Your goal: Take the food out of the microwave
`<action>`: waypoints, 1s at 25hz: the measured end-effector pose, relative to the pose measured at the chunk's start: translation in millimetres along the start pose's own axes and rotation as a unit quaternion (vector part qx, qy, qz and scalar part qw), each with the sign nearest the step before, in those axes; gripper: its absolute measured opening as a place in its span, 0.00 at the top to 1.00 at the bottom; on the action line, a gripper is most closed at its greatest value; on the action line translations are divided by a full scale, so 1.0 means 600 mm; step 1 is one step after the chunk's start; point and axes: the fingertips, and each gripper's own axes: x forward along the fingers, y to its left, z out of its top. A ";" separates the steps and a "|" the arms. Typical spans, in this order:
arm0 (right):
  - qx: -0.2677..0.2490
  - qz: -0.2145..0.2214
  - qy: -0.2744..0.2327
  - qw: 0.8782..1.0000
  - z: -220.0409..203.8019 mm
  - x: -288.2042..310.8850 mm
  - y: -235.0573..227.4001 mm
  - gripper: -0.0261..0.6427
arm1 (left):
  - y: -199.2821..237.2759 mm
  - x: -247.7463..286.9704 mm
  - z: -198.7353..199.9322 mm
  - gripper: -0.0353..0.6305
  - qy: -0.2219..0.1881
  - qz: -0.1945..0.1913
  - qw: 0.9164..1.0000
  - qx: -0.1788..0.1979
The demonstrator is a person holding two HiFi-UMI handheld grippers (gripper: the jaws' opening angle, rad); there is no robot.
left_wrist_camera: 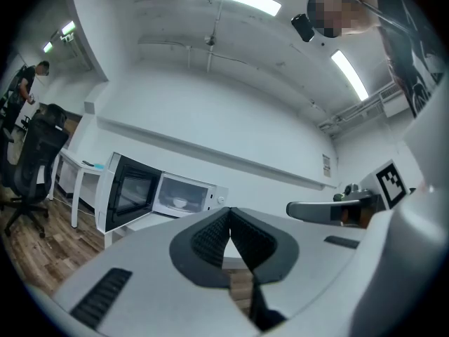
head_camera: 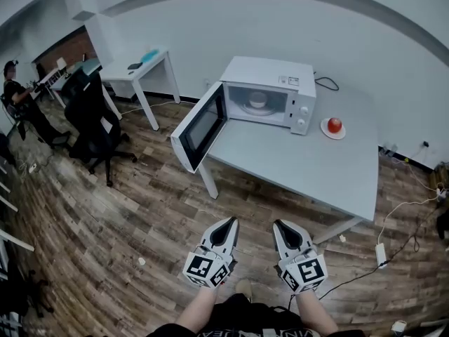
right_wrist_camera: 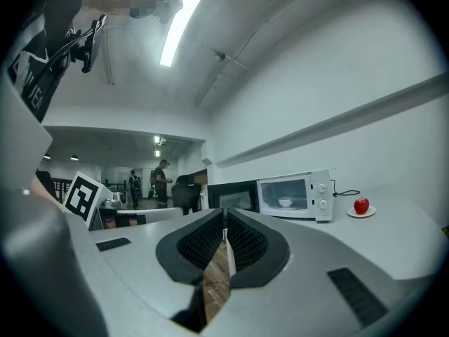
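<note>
A white microwave (head_camera: 270, 90) stands on a grey table (head_camera: 309, 170) with its door (head_camera: 200, 127) swung open to the left. Inside it, a small white bowl of food (head_camera: 257, 102) sits on the turntable. Both grippers hover over the wood floor, well short of the table and side by side. My left gripper (head_camera: 226, 225) is shut and holds nothing, and my right gripper (head_camera: 282, 227) is the same. The left gripper view shows my left gripper (left_wrist_camera: 229, 222), the microwave (left_wrist_camera: 184, 194) and the bowl (left_wrist_camera: 180, 203) far ahead. In the right gripper view are my right gripper (right_wrist_camera: 224, 225) and the bowl (right_wrist_camera: 285, 202).
A red apple (head_camera: 334, 124) on a small plate sits right of the microwave. A black office chair (head_camera: 95, 118) and a white desk (head_camera: 144, 69) stand to the left, with a person (head_camera: 15, 97) beyond. A cable with an adapter (head_camera: 382, 253) lies on the floor at right.
</note>
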 end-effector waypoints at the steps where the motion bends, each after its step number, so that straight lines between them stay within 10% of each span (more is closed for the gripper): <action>1: 0.000 -0.002 -0.001 1.000 0.000 0.013 -0.006 0.90 | 0.010 0.010 0.000 0.93 0.000 -0.002 1.000 0.000; 25: 0.022 -0.018 -0.001 1.000 -0.008 0.204 -0.148 0.90 | 0.118 0.213 -0.016 0.93 0.009 -0.024 0.999 -0.019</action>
